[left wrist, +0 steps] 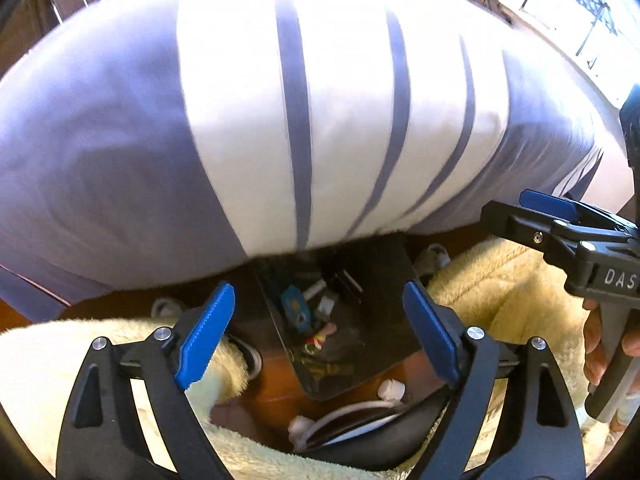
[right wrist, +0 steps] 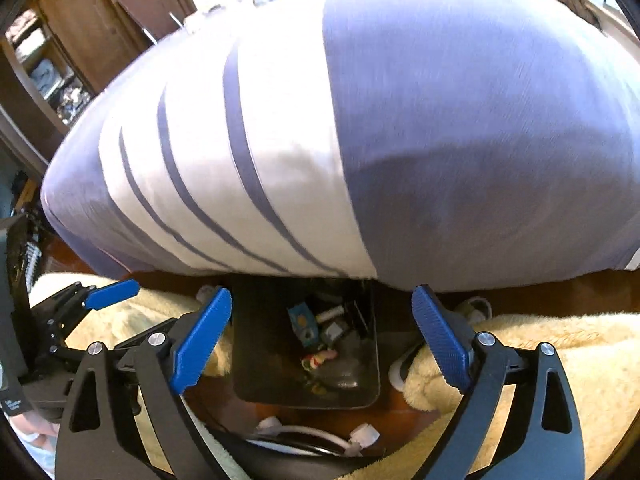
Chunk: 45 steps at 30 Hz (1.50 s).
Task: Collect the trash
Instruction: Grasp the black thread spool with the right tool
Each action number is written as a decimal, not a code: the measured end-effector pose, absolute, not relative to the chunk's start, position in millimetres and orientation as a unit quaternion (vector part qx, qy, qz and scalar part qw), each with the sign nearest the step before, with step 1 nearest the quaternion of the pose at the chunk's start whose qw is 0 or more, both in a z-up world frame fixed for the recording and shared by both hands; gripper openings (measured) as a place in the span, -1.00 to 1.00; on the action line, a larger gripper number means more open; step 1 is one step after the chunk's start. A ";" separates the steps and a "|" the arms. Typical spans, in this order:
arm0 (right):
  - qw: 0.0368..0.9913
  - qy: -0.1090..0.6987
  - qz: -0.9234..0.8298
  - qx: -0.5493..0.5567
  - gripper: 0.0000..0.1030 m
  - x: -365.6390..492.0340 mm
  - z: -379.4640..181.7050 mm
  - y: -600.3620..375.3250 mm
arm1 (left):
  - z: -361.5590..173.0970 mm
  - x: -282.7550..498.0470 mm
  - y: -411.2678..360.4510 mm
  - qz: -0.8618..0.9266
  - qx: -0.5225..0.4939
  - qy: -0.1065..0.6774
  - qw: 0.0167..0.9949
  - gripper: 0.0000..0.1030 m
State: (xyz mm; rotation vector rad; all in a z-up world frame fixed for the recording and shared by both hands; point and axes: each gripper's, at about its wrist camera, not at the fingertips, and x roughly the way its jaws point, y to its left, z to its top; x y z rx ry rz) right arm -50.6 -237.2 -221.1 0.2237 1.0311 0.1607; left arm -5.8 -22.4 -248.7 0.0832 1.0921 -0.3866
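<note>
Partly hidden under the striped purple-and-white bed (left wrist: 280, 120) edge, one dark rectangular trash bin (right wrist: 248, 376) stands on the wooden floor, holding small blurred scraps (right wrist: 316, 332). Both left tongs (left wrist: 320, 336) and right tongs (right wrist: 320, 340) gape wide, empty, above it. Fluffy cream fabric (right wrist: 540, 360) flanks the bin; white cables (left wrist: 352, 408) lie nearer.

Far end of the black bin (right wrist: 256, 384) under the striped bedding (right wrist: 280, 184), its small trash (right wrist: 320, 360) blurred.
</note>
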 end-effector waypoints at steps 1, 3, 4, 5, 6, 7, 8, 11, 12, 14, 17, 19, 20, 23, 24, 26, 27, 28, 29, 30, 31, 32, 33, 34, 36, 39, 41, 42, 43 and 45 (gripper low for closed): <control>0.866 0.483 0.074 0.105 0.79 -51.1 -213.5 -239.1 | -242.0 -6.1 -20.8 -0.183 0.038 0.509 0.840 0.60; 0.875 0.467 0.069 0.101 0.79 -50.9 -198.9 -243.5 | -228.8 -4.1 -17.0 -0.181 0.037 0.496 0.849 0.60; 0.879 0.462 0.067 0.100 0.79 -50.5 -193.7 -243.6 | -222.0 -3.0 -15.2 -0.179 0.037 0.489 0.853 0.60; 0.884 0.452 0.062 0.099 0.79 -49.8 -185.5 -246.9 | -216.2 -2.2 -13.4 -0.177 0.036 0.484 0.856 0.60; 0.887 0.447 0.060 0.098 0.79 -49.0 -181.7 -248.4 | -208.6 -1.5 -10.6 -0.175 0.034 0.476 0.861 0.60; 0.891 0.439 0.056 0.097 0.79 -47.0 -175.8 -250.7 | -201.2 -0.5 -8.1 -0.172 0.033 0.468 0.866 0.60; 0.895 0.433 0.053 0.095 0.79 -45.4 -170.5 -252.9 | -191.9 2.0 -4.6 -0.168 0.032 0.457 0.873 0.60; 0.906 0.413 0.043 0.085 0.79 -36.5 -154.8 -258.4 | -172.6 10.0 1.7 -0.159 0.032 0.440 0.883 0.60; 0.908 0.408 0.042 0.082 0.79 -32.3 -150.4 -259.6 | -166.3 14.8 3.1 -0.156 0.031 0.435 0.886 0.60; 0.913 0.398 0.039 0.074 0.79 -24.2 -143.2 -260.1 | -157.2 23.7 8.3 -0.149 0.031 0.428 0.891 0.60; 0.920 0.385 0.032 0.063 0.79 -11.1 -133.2 -260.7 | -146.2 36.2 11.5 -0.140 0.031 0.418 0.897 0.60; 0.922 0.381 0.026 0.059 0.79 1.5 -129.3 -263.0 | -140.7 49.5 13.7 -0.135 0.031 0.414 0.900 0.60; 0.922 0.381 0.024 0.057 0.79 7.6 -127.0 -265.4 | -140.4 54.0 14.4 -0.134 0.030 0.414 0.900 0.60; 0.922 0.383 0.017 0.054 0.79 30.4 -126.0 -268.8 | -139.7 72.8 16.1 -0.129 0.026 0.415 0.900 0.60; 0.921 0.385 0.015 0.054 0.79 37.7 -125.4 -271.0 | -139.1 80.4 17.2 -0.128 0.024 0.415 0.900 0.60; 0.920 0.387 0.011 0.055 0.79 52.8 -124.3 -273.8 | -138.7 95.7 18.7 -0.129 0.018 0.417 0.900 0.60; 0.919 0.390 0.010 0.055 0.79 62.9 -124.9 -275.0 | -138.3 105.8 17.0 -0.131 0.016 0.418 0.899 0.60; 0.918 0.393 0.009 0.055 0.79 72.1 -126.3 -275.4 | -138.6 111.0 16.0 -0.131 0.016 0.419 0.898 0.60; 0.917 0.396 0.008 0.055 0.79 80.0 -127.3 -275.3 | -138.8 117.3 14.3 -0.131 0.018 0.420 0.898 0.60; 0.915 0.400 0.009 0.054 0.79 89.8 -128.2 -275.0 | -139.2 125.1 11.1 -0.132 0.021 0.421 0.897 0.60; 0.913 0.404 0.010 0.052 0.79 100.2 -129.3 -273.3 | -139.9 133.6 7.5 -0.134 0.025 0.422 0.896 0.60; 0.912 0.408 0.013 0.049 0.79 111.1 -130.6 -271.3 | -140.5 139.6 4.9 -0.134 0.028 0.423 0.896 0.60; 0.911 0.410 0.014 0.045 0.79 119.8 -131.8 -269.4 | -141.0 146.4 2.0 -0.136 0.030 0.424 0.895 0.60; 0.910 0.413 0.014 0.043 0.79 126.8 -132.9 -268.1 | -141.9 152.8 -0.4 -0.137 0.032 0.425 0.894 0.60; 0.906 0.422 0.014 0.040 0.79 143.5 -135.8 -265.5 | -144.2 162.8 -4.0 -0.138 0.034 0.427 0.893 0.60; 0.900 0.434 0.021 0.040 0.90 166.9 -141.5 -260.4 | -147.8 177.1 -9.7 -0.142 0.036 0.431 0.890 0.60; 0.897 0.439 0.020 0.038 0.93 179.6 -144.8 -257.9 | -149.4 183.8 -12.5 -0.144 0.038 0.433 0.889 0.60; 0.896 0.443 0.017 0.033 0.93 187.8 -147.0 -256.2 | -150.3 187.8 -13.7 -0.146 0.038 0.434 0.888 0.60; 0.895 0.445 0.016 0.030 0.93 192.3 -147.6 -254.4 | -151.2 191.0 -14.8 -0.147 0.038 0.435 0.887 0.60; 0.894 0.447 0.014 0.028 0.93 203.2 -149.3 -253.1 | -153.6 198.4 -16.9 -0.150 0.037 0.438 0.886 0.60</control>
